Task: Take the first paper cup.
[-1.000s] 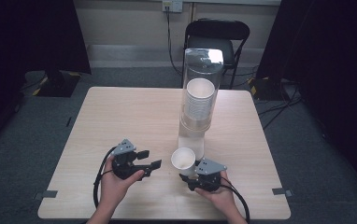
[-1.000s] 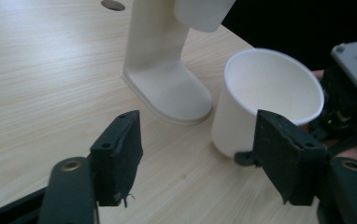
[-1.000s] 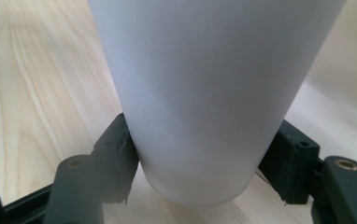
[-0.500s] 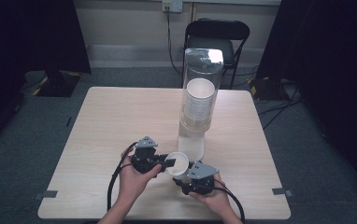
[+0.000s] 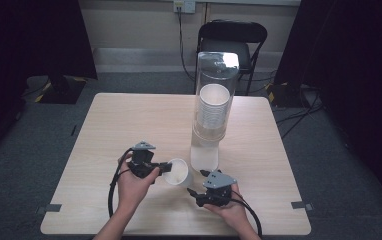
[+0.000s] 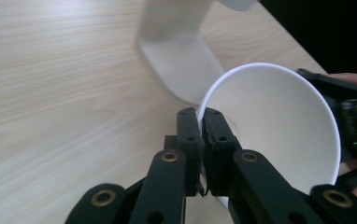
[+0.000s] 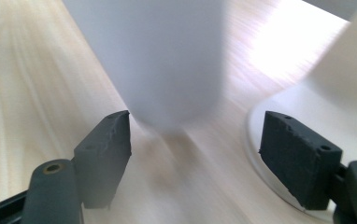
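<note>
cup [image 6: 279, 135] rim pinched in left tongs [image 6: 201, 122]

We see the cup dispenser [image 5: 214, 112] standing right of centre on the table [image 5: 129, 125]; before its base lies the paper cup [image 5: 177, 172], between both grippers; behind the table, a chair [image 5: 234, 37].

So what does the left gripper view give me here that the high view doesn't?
Left gripper view alone: the left tool's pads pinch the rim wall of the paper cup, one inside, one outside. High view alone: the clear dispenser tube with its cup stack, the chair behind the table, and the right tool, which has just been opening with no cup between its pads. Both: the tilted cup and the dispenser's white base.
</note>
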The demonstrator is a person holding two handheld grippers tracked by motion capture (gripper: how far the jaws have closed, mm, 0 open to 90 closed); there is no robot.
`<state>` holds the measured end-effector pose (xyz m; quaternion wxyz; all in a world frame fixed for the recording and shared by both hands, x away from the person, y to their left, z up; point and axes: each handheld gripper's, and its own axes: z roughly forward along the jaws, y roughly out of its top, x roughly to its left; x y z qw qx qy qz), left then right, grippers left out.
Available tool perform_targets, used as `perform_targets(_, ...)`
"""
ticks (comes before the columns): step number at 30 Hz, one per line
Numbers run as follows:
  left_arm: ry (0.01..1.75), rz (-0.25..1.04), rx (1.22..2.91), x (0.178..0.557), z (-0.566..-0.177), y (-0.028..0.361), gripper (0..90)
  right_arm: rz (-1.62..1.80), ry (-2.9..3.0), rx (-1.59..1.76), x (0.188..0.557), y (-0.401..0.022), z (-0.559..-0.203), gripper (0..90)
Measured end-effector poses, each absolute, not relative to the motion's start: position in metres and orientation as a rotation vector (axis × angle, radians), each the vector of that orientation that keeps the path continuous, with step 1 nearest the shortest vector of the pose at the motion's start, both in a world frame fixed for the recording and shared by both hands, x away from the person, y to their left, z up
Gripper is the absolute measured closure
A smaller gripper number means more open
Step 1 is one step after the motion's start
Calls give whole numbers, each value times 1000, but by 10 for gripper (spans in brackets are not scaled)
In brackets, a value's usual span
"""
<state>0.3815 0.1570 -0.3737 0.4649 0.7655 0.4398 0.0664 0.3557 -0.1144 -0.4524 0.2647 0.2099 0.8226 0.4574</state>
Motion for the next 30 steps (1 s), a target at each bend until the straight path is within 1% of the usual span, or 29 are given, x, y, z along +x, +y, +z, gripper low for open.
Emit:
perform_targets(1,1122,181,1877,387,-373,168,866,1232,2202,592,357,-120,-450,247)
perform_targets(4,1163,192,1885,390,-374,179,865,1245,2181,643,360,-126,-449,251)
perform_targets(6,1222,220,1892,395,-376,195,864,1255,2160,739,366,-135,-448,275)
perform_targets(11,1300,258,1889,401,-380,213,863,1234,2152,805,371,-144,-448,271)
perform_targets(13,1342,267,1890,405,-382,219,862,1153,2126,821,373,-145,-448,257)
perform_targets(17,1359,273,1900,409,-382,223,860,1219,2094,878,374,-148,-448,233)
perform_targets(19,1373,283,1901,411,-382,223,855,1221,2070,894,376,-147,-447,182)
perform_targets(20,1382,290,1882,413,-382,222,842,1216,2055,979,378,-147,-448,180)
perform_targets(21,1382,286,1880,414,-383,223,837,1210,2037,1010,379,-148,-449,194)
perform_targets(23,1385,286,1882,417,-384,223,832,1195,2023,1051,380,-151,-449,186)
perform_targets(30,1386,306,1890,420,-386,223,807,1199,2008,1071,381,-157,-445,181)
